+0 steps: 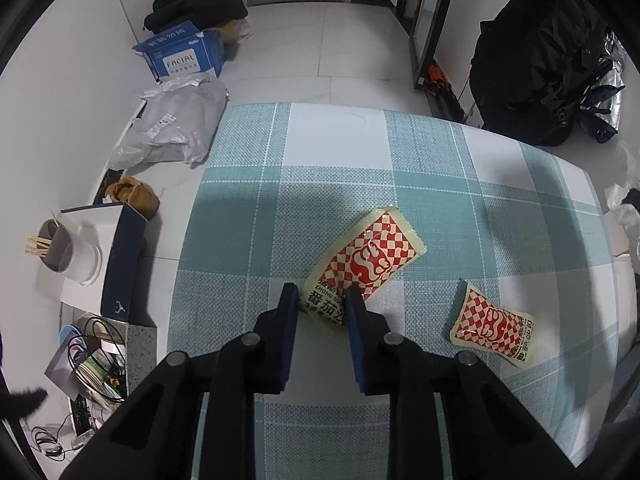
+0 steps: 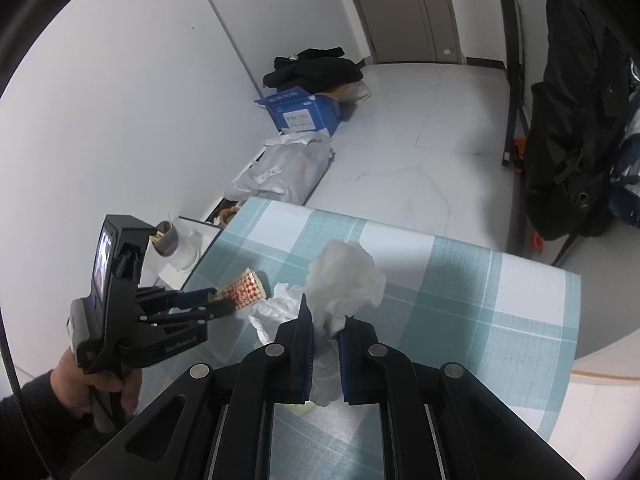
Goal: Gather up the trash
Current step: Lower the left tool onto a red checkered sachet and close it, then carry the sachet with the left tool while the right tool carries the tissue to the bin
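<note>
The left tongs point(image 1: 323, 294) pinch the near sauce packet point(image 1: 360, 264) by its end. The right tongs point(image 2: 324, 320) hold a crumpled tissue point(image 2: 346, 280). Lift the packet straight off the worktop point(image 1: 328, 148), maintaining grip.

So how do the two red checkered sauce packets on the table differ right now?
The larger packet sits between the left tongs, which grip its near end; the smaller packet lies free to the right, untouched. The larger packet looks longer and angles away up to the right; the smaller packet looks shorter and more crumpled, and slants down to the right. Both share the same red-and-white checks and cream edges, and lie on the plaid tablecloth.
</note>
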Tool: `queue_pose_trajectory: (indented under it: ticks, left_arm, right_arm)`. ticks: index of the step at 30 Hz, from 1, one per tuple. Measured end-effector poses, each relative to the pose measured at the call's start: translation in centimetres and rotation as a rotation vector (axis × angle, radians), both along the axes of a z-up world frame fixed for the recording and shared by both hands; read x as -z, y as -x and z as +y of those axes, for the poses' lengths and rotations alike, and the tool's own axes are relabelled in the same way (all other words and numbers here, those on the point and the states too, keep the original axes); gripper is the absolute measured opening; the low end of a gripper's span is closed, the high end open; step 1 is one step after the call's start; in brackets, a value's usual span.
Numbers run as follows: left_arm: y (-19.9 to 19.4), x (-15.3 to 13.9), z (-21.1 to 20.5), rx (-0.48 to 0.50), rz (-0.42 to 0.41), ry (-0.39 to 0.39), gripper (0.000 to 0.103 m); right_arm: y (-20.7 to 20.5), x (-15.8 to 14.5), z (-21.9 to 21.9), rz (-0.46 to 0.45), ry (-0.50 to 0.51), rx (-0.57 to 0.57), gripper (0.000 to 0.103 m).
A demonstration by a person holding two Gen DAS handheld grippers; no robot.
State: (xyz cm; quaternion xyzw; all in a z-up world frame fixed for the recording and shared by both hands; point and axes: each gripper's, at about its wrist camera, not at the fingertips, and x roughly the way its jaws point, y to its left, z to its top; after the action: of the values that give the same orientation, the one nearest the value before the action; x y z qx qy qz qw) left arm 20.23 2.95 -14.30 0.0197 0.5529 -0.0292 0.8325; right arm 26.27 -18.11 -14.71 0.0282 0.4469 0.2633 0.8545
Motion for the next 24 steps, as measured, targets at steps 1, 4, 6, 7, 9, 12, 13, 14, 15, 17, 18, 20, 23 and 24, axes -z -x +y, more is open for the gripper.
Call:
queue_pose_trajectory:
  ticks: [1,4,6,7,9,12,13,14,15,17,18,20,23,24]
  left_arm:
    - [0.0,-0.1,-0.1,0.002,-0.002,-0.007,0.015]
    - [0.3,-0.2,0.0,-0.007,-0.002,-0.007,0.013]
    - [0.5,-0.4,0.1,-0.017,-0.006,0.005,0.012]
    - [0.7,-0.6,0.1,-0.018,-0.011,0.012,0.011]
    - [1.0,-1.1,0.2,-0.028,-0.035,0.010,0.010]
    - [1.7,-2.0,0.5,-0.057,-0.091,0.018,0.008]
    - [1.9,-2.3,0.6,-0.065,-0.109,0.020,0.008]
    - [2.0,-2.5,0.5,-0.064,-0.120,0.017,0.005]
    - [2.2,-2.6,0.5,-0.062,-0.122,0.019,0.005]
    - [2.5,-2.8,0.4,-0.056,-0.131,0.025,0.005]
    - [2.6,-2.8,0.3,-0.053,-0.132,0.027,0.005]
    - [2.9,-3.0,0.2,-0.041,-0.139,0.044,0.004]
    - [3.3,-3.3,0.0,-0.027,-0.143,0.060,0.004]
    - [3.5,-3.6,0.0,-0.024,-0.151,0.059,0.004]
  right_arm:
    - [0.0,0.0,0.0,0.000,-0.002,0.003,0.009]
    - [-0.1,-0.2,0.0,0.000,-0.009,0.015,0.009]
    - [-0.1,-0.5,-0.4,0.006,-0.028,0.030,0.009]
    - [-0.2,-0.6,-0.5,0.008,-0.038,0.039,0.009]
    - [0.1,-1.0,-0.7,0.007,-0.053,0.056,0.010]
    - [0.9,-1.6,-0.7,0.000,-0.060,0.065,0.010]
    - [1.2,-1.8,-0.7,-0.005,-0.062,0.067,0.010]
    - [1.5,-2.0,-0.7,-0.008,-0.067,0.068,0.009]
    - [1.9,-2.1,-0.7,-0.011,-0.071,0.068,0.009]
    - [2.8,-2.3,-0.7,-0.015,-0.070,0.069,0.009]
    - [3.2,-2.3,-0.7,-0.015,-0.073,0.071,0.009]
    - [4.1,-2.4,-0.9,-0.013,-0.080,0.076,0.009]
    - [5.4,-2.4,-0.9,-0.011,-0.073,0.081,0.009]
    - [5.8,-2.3,-0.9,-0.010,-0.072,0.084,0.009]
